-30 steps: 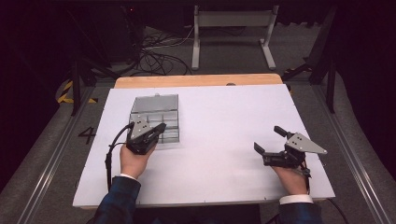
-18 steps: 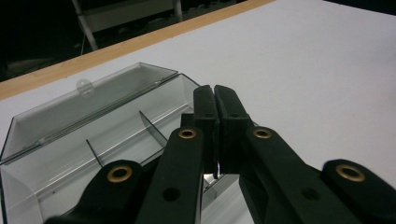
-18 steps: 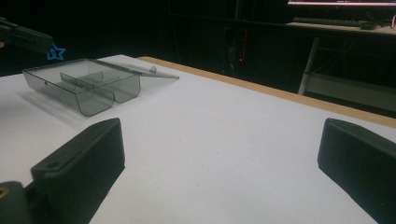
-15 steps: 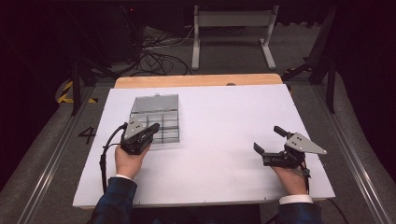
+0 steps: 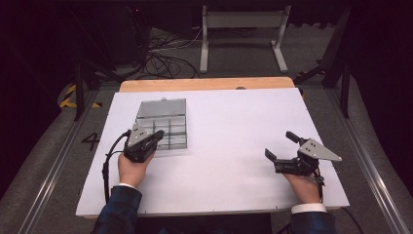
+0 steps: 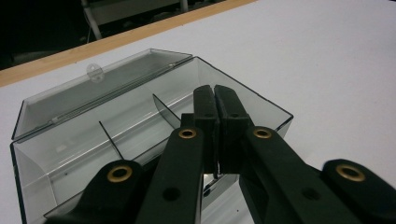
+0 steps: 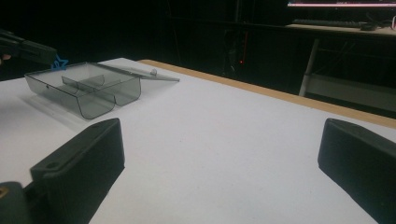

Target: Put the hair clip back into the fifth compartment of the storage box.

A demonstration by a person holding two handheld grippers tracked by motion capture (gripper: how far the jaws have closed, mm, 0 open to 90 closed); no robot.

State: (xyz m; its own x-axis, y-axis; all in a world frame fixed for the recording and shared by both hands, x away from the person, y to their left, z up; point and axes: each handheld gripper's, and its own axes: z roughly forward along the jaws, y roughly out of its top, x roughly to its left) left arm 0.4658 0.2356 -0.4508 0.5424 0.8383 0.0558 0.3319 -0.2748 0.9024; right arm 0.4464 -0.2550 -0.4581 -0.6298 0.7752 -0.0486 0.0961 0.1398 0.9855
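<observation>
The left gripper [image 5: 157, 137] is now drawn back a little toward the person compared with one second ago, when it was reaching further over the box [image 5: 162, 117]. Its jaws are pressed fully together, and I see nothing between them in the left gripper view; they hover just above the near wall of the box [image 6: 261, 109]. The box is a clear grey plastic organiser with dividers. It stands directly in front of this gripper, with its lid [image 6: 100, 88] laid open flat on the far side. The compartments that I can see look empty.

The right gripper [image 5: 282, 148] is in the same place as before, well apart from the box and to the right of it, low over the white table [image 5: 229, 126]. Its jaws are spread wide and they hold nothing. From its own view the box [image 7: 88, 91] lies far ahead and to the left.

My judgement is that the opening of the box is finished, and the left gripper is leaving it. The next step probably needs something to put inside, but I cannot see such a thing on the table.
</observation>
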